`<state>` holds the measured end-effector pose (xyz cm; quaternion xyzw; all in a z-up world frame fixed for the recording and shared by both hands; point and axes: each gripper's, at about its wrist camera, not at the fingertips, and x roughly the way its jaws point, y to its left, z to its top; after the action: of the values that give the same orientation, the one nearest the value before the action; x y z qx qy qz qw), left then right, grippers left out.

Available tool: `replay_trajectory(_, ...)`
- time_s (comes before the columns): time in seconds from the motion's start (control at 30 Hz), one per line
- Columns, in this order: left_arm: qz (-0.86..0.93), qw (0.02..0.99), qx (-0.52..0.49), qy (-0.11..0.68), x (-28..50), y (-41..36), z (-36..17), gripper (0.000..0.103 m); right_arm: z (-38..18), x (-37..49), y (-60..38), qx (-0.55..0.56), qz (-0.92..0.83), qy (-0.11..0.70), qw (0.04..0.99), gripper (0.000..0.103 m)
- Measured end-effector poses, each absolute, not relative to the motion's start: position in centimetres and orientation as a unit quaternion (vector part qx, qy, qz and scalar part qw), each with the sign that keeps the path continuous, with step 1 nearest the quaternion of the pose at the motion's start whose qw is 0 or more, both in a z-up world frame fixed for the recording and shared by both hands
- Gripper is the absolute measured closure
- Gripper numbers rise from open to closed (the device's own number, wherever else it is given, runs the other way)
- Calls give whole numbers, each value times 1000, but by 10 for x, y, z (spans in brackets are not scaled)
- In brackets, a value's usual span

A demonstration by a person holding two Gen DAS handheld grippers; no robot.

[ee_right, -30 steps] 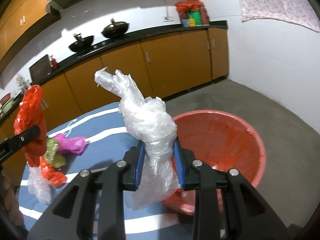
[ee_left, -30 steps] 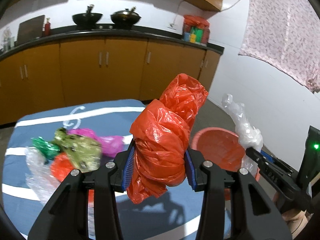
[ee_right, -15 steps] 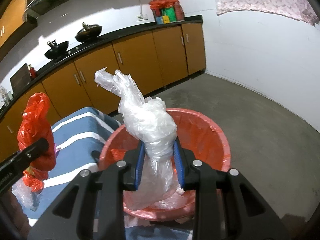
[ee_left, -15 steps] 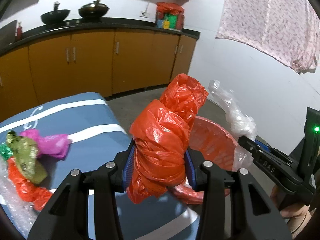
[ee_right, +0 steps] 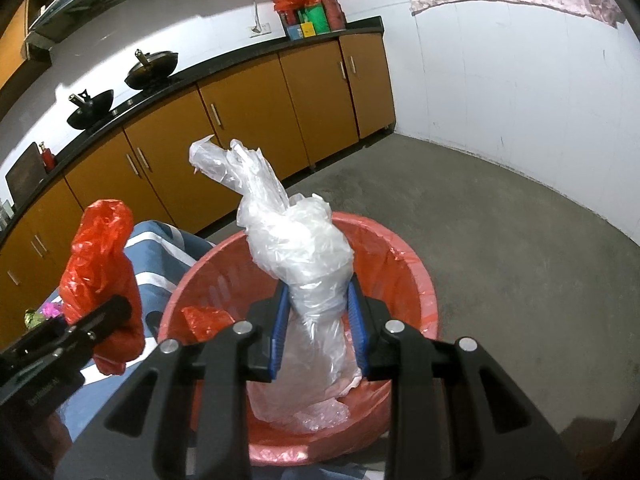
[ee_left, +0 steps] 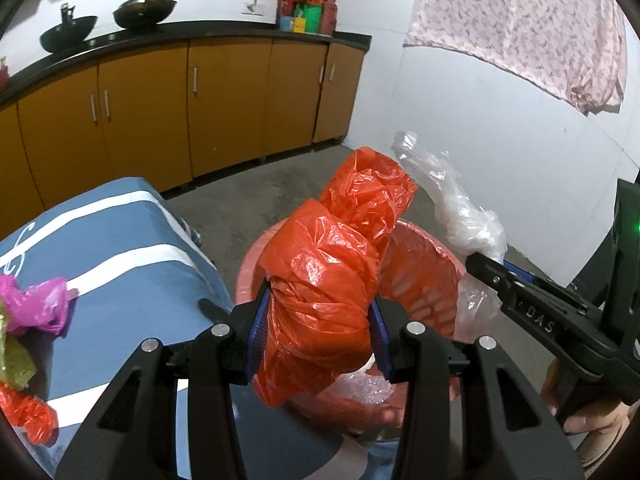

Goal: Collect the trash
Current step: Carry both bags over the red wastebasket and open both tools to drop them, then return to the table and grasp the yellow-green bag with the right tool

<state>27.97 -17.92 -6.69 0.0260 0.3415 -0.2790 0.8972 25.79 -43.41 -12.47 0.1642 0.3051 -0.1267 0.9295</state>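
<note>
The crumpled orange plastic bag (ee_left: 324, 300) is thin, creased film with a glossy sheen. The clear plastic bag (ee_right: 304, 264) is translucent, wrinkled and shiny. The round red plastic bin (ee_right: 424, 292) carries a thin, crinkled red film liner. The black grippers look like matt moulded plastic with bright metal screw heads and ribbed blue pads (ee_left: 256, 332). The blue striped desk cover (ee_left: 120, 248) is smooth, matt cloth. The grey floor (ee_right: 500, 240) is rough, dull concrete.

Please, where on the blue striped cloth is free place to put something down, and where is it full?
The blue striped cloth is bare between its far edge by the cabinets and the red bin. Its near left side is crowded: pink bag, green wrapper, small red bag.
</note>
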Motion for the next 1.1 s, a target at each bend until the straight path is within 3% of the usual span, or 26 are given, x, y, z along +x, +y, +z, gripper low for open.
replay_trajectory(0.13,-286,893,33,346,283,-190,-73,59,-128,264,-441,171,-125,306,928,73)
replay_trajectory(0.33,-291,888,35,355,289,-202,-79,47,-133,264,-450,178,-124,303,928,66)
replay_trajectory(0.53,-279,889,29,363,290,-194,-81,46,-138,259,-455,183,-131,303,926,61)
replay_trajectory(1.1,-156,947,14,280,232,-68,-36,31,-119,258,-383,150,-69,298,940,57)
